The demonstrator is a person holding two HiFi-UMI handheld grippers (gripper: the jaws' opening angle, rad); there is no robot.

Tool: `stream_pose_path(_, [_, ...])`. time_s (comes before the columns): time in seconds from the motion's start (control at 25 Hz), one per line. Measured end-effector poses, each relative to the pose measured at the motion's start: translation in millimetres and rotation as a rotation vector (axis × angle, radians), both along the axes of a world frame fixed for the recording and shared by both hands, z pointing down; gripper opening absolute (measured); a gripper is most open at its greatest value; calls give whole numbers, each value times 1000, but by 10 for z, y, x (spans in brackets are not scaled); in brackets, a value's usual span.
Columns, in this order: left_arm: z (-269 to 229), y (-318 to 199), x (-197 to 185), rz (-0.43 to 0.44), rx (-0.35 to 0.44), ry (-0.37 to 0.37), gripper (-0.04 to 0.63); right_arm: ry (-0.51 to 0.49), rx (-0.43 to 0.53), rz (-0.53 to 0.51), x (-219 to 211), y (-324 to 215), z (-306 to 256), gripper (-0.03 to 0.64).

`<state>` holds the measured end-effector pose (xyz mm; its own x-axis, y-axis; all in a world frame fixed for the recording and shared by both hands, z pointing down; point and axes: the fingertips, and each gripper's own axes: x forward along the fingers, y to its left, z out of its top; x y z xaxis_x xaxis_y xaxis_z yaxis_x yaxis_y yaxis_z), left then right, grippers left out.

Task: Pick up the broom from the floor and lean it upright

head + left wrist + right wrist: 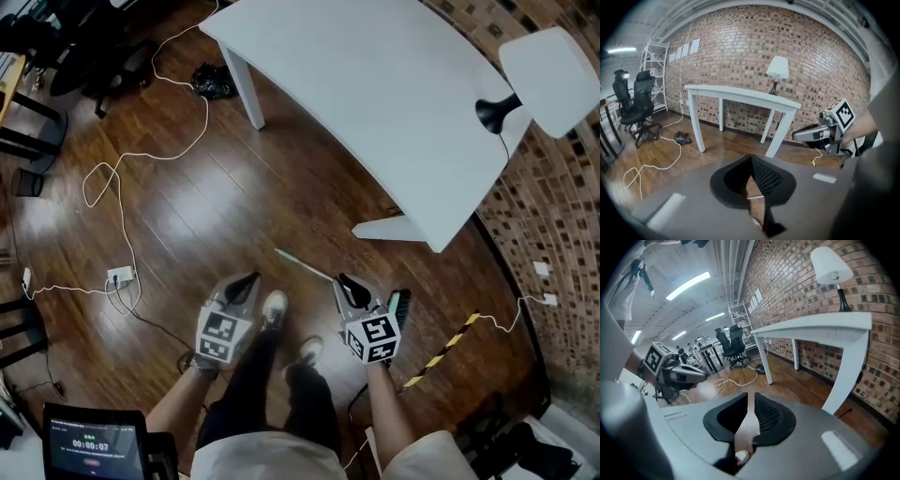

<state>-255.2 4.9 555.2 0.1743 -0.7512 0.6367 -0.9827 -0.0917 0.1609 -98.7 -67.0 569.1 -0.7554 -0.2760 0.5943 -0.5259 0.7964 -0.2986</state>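
Observation:
The broom lies on the wooden floor in the head view. Its thin pale green handle (305, 264) runs toward the white table's leg, and its dark green-edged brush head (400, 306) shows just right of my right gripper. My right gripper (345, 279) hangs over the handle's hidden middle, its jaws a narrow slit apart with only floor between them (749, 398). My left gripper (251, 278) is level with it, left of the person's shoes, its fingertips meeting and empty (751, 159). Neither gripper touches the broom. Each gripper view shows the other gripper but no broom.
A white table (375, 94) with a lamp (548, 80) stands ahead by the brick wall. A white cable (122, 178) and power strip (120, 276) lie at the left. A yellow-black striped bar (441, 353) lies at the right. The person's shoes (274, 307) stand between the grippers. Office chairs (640, 101) are far left.

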Motion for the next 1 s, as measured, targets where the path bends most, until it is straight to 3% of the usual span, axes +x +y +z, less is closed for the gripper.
stream_pose_path(0.16, [575, 32, -1, 11, -51, -1, 2, 43, -26, -30, -195, 37, 648, 60])
stream_pose_path(0.36, [1236, 38, 78, 16, -71, 7, 1, 128, 12, -89, -324, 128, 1420, 64])
stream_pose_path(1.0, [3465, 192, 91, -72, -143, 31, 2, 283, -48, -151, -185, 421, 3846, 83])
